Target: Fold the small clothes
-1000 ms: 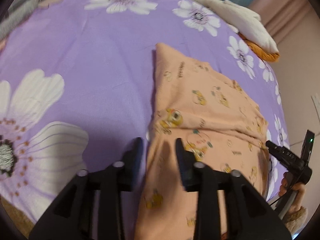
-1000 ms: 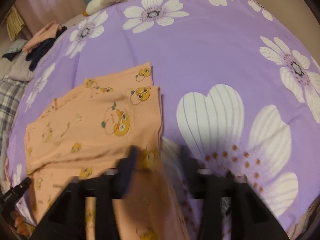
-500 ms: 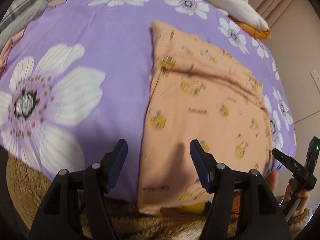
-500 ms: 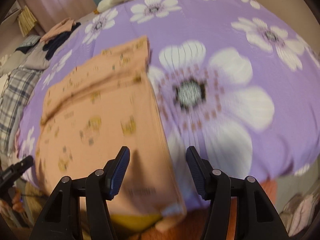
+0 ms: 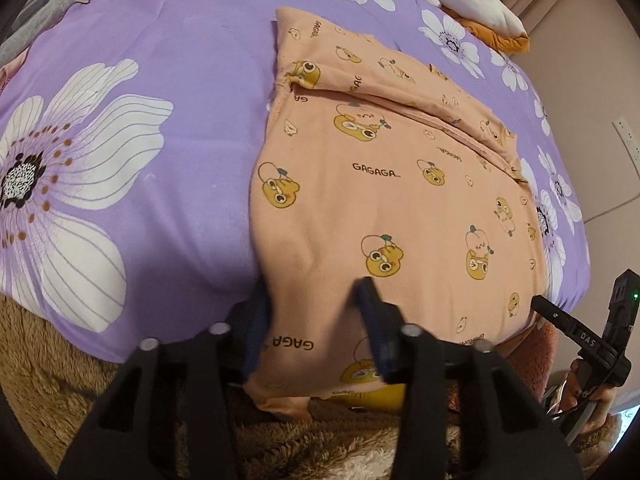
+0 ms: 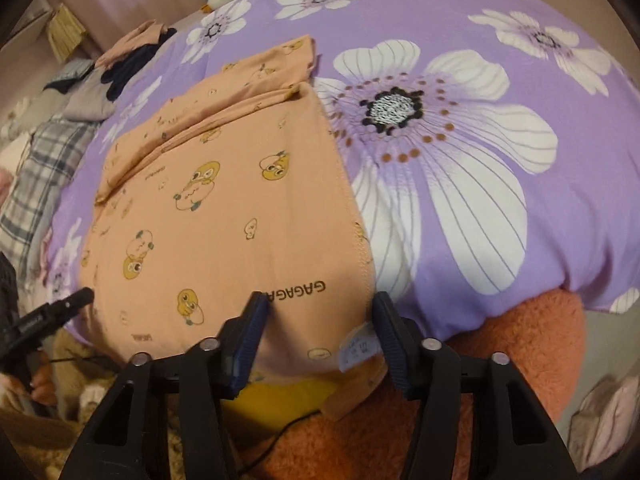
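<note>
A: While I'm holding my left gripper [image 5: 312, 300] at the near left corner of the peach garment [image 5: 400, 200], its fingers are standing spread, one on either side of the hem, not pinching it.

B: And the right one?

A: My right gripper [image 6: 318, 312] is sitting at the near right corner, fingers apart too, cloth edge and a white care tag [image 6: 358, 346] lying between them. Can't tell if either pad is touching fabric.

B: Where's the garment lying?

A: It's lying flat on the purple flowered bedsheet [image 6: 500, 60], near hem hanging over the bed's near edge, a folded band running across its far part. Something yellow [image 6: 288, 394] is showing just under the hem.

B: Anything else?

A: Plaid cloth [image 6: 44, 168] and dark clothes [image 6: 132, 60] are sitting far left in the right view.
</note>
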The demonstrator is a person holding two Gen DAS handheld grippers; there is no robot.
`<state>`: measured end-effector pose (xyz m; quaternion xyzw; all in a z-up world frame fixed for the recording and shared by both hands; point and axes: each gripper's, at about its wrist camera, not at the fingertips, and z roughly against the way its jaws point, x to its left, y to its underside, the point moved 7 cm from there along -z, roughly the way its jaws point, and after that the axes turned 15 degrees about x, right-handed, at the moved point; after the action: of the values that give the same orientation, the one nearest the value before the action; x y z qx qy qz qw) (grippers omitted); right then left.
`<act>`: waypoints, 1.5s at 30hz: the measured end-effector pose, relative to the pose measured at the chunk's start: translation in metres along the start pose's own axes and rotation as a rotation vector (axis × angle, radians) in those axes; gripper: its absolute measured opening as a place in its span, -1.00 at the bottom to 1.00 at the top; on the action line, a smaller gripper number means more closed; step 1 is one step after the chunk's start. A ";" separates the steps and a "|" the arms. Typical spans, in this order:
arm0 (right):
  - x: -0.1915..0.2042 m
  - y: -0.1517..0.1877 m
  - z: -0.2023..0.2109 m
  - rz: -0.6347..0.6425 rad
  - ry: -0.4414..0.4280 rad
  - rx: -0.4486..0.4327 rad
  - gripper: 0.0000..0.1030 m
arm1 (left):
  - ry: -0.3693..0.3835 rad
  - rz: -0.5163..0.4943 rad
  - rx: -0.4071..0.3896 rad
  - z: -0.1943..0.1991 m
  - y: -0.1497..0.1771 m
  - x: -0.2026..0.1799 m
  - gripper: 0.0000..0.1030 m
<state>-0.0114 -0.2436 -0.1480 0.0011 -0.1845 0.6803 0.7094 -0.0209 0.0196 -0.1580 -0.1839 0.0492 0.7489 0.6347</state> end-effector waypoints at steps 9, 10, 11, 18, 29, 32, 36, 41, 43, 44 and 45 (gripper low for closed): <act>0.011 -0.001 0.009 0.022 -0.080 0.004 -0.81 | 0.066 -0.014 -0.020 0.011 -0.003 -0.012 -0.89; 0.012 0.000 0.012 0.023 -0.101 0.002 -0.81 | 0.067 -0.017 -0.023 0.014 -0.004 -0.013 -0.90; 0.014 -0.001 0.018 0.027 -0.117 -0.006 -0.81 | 0.069 -0.021 -0.028 0.018 -0.006 -0.016 -0.90; 0.039 -0.020 0.060 0.084 -0.171 -0.125 -0.81 | 0.103 -0.085 -0.133 0.062 -0.025 -0.037 -0.90; 0.044 -0.072 0.092 0.091 -0.177 -0.269 -0.81 | 0.048 -0.090 -0.216 0.086 -0.074 -0.024 -0.89; 0.044 -0.086 0.084 0.084 -0.169 -0.258 -0.81 | 0.026 -0.079 -0.199 0.077 -0.088 -0.022 -0.89; 0.043 -0.104 0.069 0.083 -0.142 -0.235 -0.81 | -0.030 -0.082 -0.183 0.061 -0.107 -0.019 -0.88; 0.037 -0.126 0.039 0.055 -0.093 -0.195 -0.81 | -0.094 -0.071 -0.136 0.031 -0.130 -0.010 -0.87; 0.036 -0.132 0.026 0.043 -0.099 -0.166 -0.81 | -0.106 -0.059 -0.111 0.018 -0.136 -0.006 -0.87; 0.035 -0.135 0.019 0.039 -0.091 -0.152 -0.81 | -0.110 -0.053 -0.095 0.012 -0.138 -0.004 -0.87; 0.034 -0.137 0.014 0.038 -0.081 -0.144 -0.81 | -0.111 -0.046 -0.077 0.004 -0.141 -0.002 -0.87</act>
<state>0.1173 -0.2247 -0.0915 -0.0257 -0.2615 0.6782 0.6863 0.1155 0.0460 -0.1316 -0.1674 -0.0192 0.7446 0.6459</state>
